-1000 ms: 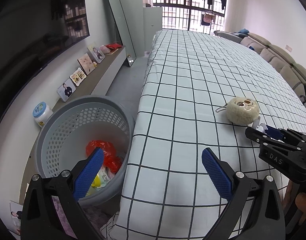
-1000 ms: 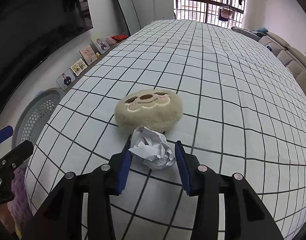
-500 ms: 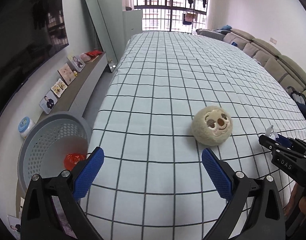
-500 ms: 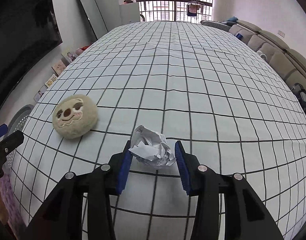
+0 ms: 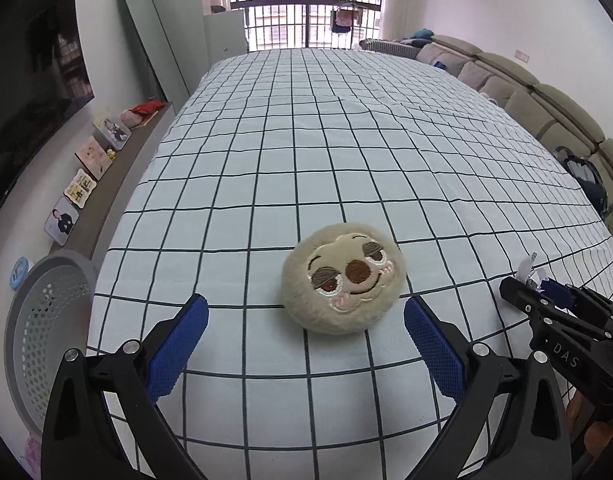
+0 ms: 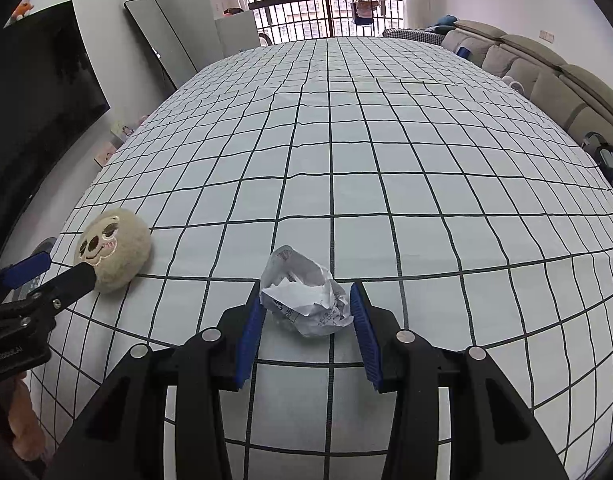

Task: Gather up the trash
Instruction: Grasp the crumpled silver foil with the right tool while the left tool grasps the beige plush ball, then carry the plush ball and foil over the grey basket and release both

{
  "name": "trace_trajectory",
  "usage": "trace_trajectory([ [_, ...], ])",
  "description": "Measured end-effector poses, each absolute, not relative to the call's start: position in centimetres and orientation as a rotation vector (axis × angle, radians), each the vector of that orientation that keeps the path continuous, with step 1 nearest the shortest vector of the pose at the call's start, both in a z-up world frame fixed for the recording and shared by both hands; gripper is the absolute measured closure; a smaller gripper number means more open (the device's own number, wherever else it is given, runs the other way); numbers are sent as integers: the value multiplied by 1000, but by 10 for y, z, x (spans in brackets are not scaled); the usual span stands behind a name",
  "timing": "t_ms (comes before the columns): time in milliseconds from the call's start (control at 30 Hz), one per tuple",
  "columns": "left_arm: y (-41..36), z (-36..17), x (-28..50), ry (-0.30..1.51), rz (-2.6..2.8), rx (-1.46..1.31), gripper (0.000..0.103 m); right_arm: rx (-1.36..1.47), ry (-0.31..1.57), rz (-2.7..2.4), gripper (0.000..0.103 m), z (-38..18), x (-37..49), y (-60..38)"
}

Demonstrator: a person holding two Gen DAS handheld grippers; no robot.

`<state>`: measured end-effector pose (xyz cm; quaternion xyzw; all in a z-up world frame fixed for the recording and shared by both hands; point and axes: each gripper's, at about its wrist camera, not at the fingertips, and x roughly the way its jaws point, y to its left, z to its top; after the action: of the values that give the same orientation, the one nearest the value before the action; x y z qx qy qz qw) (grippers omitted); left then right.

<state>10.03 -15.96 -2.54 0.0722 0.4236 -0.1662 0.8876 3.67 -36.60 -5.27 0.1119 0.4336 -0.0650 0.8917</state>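
A crumpled white paper ball sits between the blue pads of my right gripper, which is shut on it just above the checked bed cover. In the left wrist view that gripper shows at the right edge with a bit of the paper. My left gripper is open and empty, and a round beige plush sloth face lies on the cover between and just beyond its fingertips. The grey perforated basket stands on the floor at the bed's left corner.
A low shelf with picture cards runs along the left wall under a dark TV. A mirror leans at the back. A beige sofa lines the right side. The left gripper shows at the left edge of the right wrist view.
My left gripper swung right, from over the basket to facing the plush. My right gripper, still holding the paper, moved right, away from the plush.
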Motion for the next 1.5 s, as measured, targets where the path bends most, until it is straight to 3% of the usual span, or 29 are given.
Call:
trace_trajectory([
  [433,-188,-52,123,940,-368,182,8,300,890,-109,61,-53,34,-373],
  [633,-191,-57,124,942,-366,192,29,318,887,-96,61,-53,32,-376],
  [667,-190,-56,124,938,-370,192,36,321,887,-93,61,-53,32,-377],
  [767,-191,-54,122,935,-369,199,40,329,885,-87,61,-54,32,-380],
  [1500,-119,-16,77,858,-282,167,41,315,881,-89,61,-42,31,-367],
])
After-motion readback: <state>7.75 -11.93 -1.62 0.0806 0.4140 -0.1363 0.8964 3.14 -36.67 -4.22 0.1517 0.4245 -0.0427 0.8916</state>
